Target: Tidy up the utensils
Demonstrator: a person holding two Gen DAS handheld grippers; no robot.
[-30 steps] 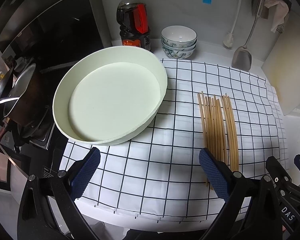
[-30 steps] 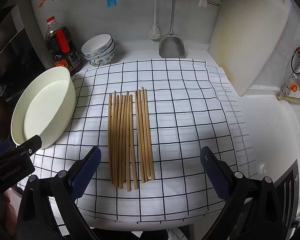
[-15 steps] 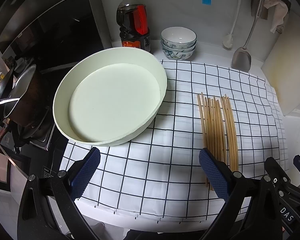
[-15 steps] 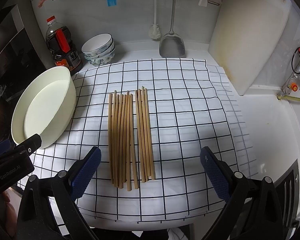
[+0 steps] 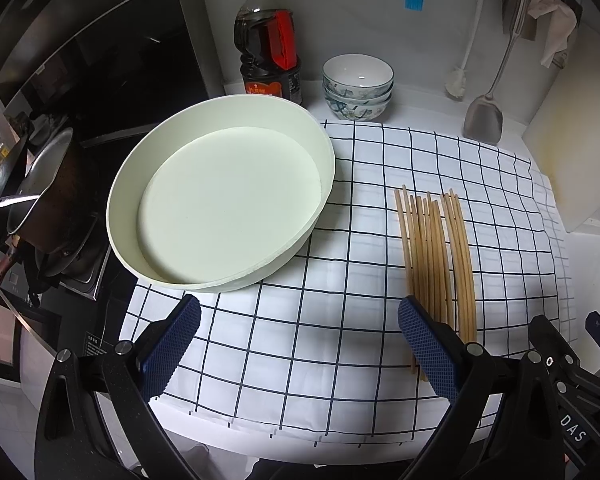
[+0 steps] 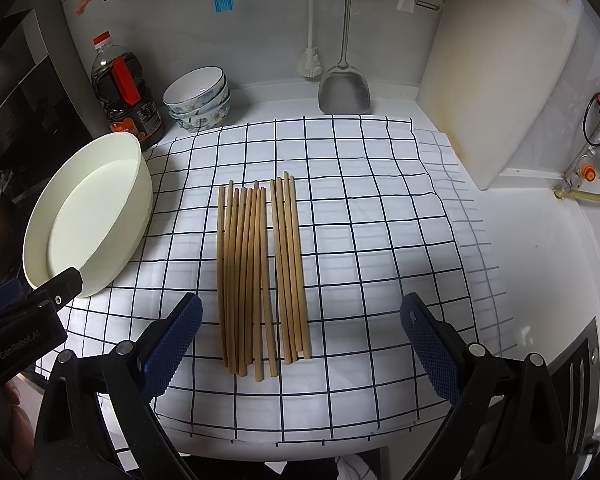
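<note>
Several wooden chopsticks lie side by side on a checked cloth, in two loose groups with a narrow gap between. They also show in the left wrist view as chopsticks at the right. A large empty cream round basin sits on the cloth's left part, seen too as the basin at the left of the right wrist view. My left gripper is open near the front edge, its right finger over the chopsticks' near ends. My right gripper is open, straddling the chopsticks' near ends from above.
A soy sauce bottle, stacked bowls, a hanging metal spatula and a brush stand at the back wall. A white cutting board leans at the right. A stove with a pan lies left of the basin.
Both views shift only slightly; the left gripper has edged a little. Chopsticks and basin have not moved, and both grippers stay open.
</note>
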